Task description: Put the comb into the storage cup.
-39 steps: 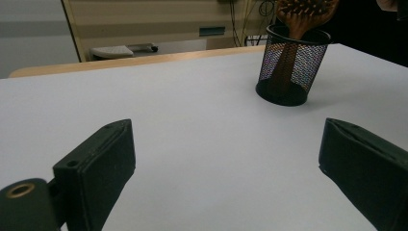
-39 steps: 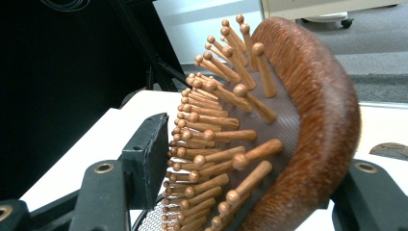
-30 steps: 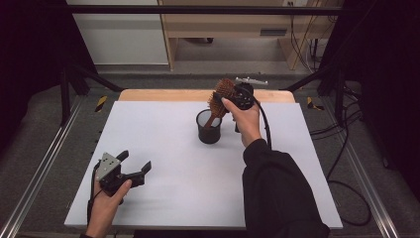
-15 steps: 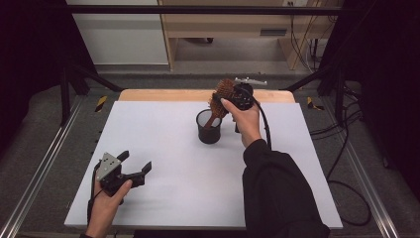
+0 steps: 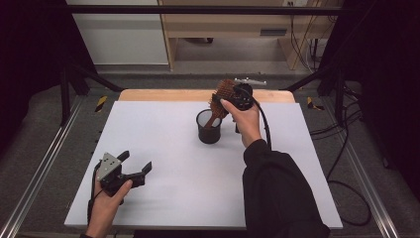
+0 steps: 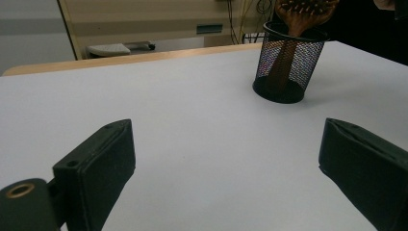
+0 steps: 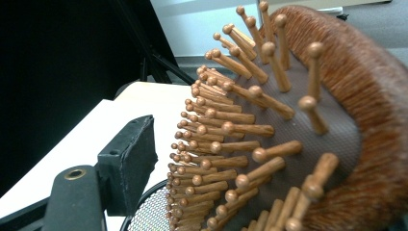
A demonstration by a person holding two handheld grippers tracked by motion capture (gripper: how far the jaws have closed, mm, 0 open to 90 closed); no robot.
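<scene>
**A:** What is being handled?

**B:** A brown wooden paddle hairbrush [image 5: 221,101] with a broad oval head, a dark cushion and rows of ball-tipped wooden pins. Its handle stands inside a black wire-mesh cylindrical cup [image 5: 208,127], which sits near the middle of the white table top [image 5: 163,148], toward the far side. The right gripper view shows the pins up close, fanning out from the cushion [image 7: 269,139].

**A:** And the right gripper?

**B:** The right gripper [image 5: 233,99] is at the brush head, above the cup. Its jaws have just been opening, with the head between them. One black jaw stands clear of the pin tips with a gap showing; the other is hidden behind the head, so I cannot tell whether it touches the back. As far as the frames show, the pads are not pressing on the brush.

**A:** Which way does the brush point?

**B:** Its long axis is close to upright but tilted: handle down in the cup, head up and leaning toward the far right in the high view, above the rim.

**A:** The other hand?

**B:** The left gripper [image 5: 132,165] rests low at the near left of the table, well apart from the cup, jaws spread wide with nothing between them.
</scene>
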